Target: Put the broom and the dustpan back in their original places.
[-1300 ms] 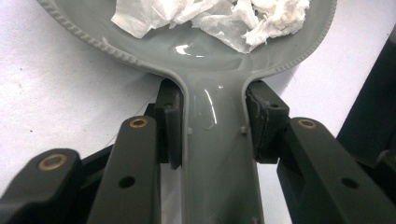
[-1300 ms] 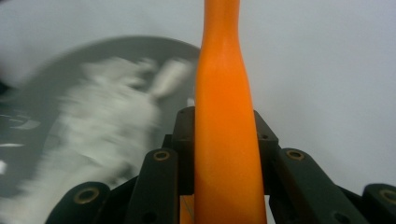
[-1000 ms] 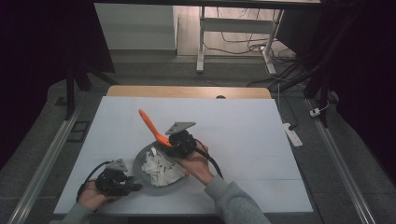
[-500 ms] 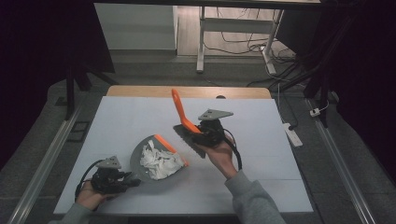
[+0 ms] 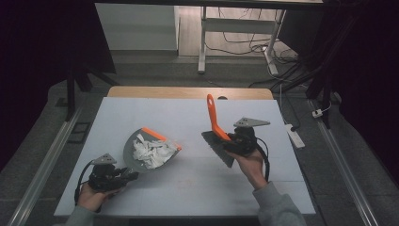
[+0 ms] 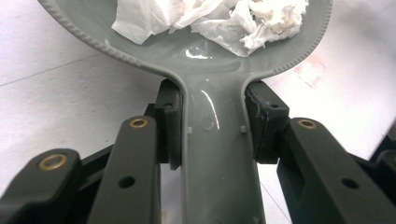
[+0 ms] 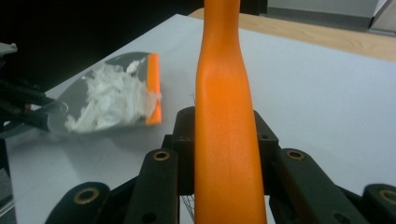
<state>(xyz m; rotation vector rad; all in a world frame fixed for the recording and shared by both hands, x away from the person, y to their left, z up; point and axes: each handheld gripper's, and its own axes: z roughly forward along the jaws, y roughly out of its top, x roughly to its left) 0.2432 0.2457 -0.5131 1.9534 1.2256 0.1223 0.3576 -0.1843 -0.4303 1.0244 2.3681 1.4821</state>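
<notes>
A grey dustpan [image 5: 134, 155] with an orange front lip lies on the white table, left of centre, with a heap of torn white paper [image 5: 150, 151] in it. My left gripper [image 5: 123, 177] is shut on the dustpan's grey handle [image 6: 217, 154], its pads [image 6: 169, 126] pressed on both sides. At the right of the table my right gripper [image 5: 228, 141] is shut on the orange handle [image 7: 226, 121] of a hand brush [image 5: 214, 120]. The handle points up and away; the dark bristle head [image 5: 219, 147] hangs low at the gripper's left. The dustpan [image 7: 107, 95] and paper lie far left in the right gripper view.
The white table top [image 5: 188, 117] has a wooden strip [image 5: 188, 92] along its far edge. A white power strip [image 5: 295, 134] lies off the table's right side. Metal rails run along both sides, and a table frame with cables stands beyond.
My right gripper has lifted the brush out of the dustpan and carried it right, the handle now more upright. The left gripper and dustpan have stayed nearly in place.
</notes>
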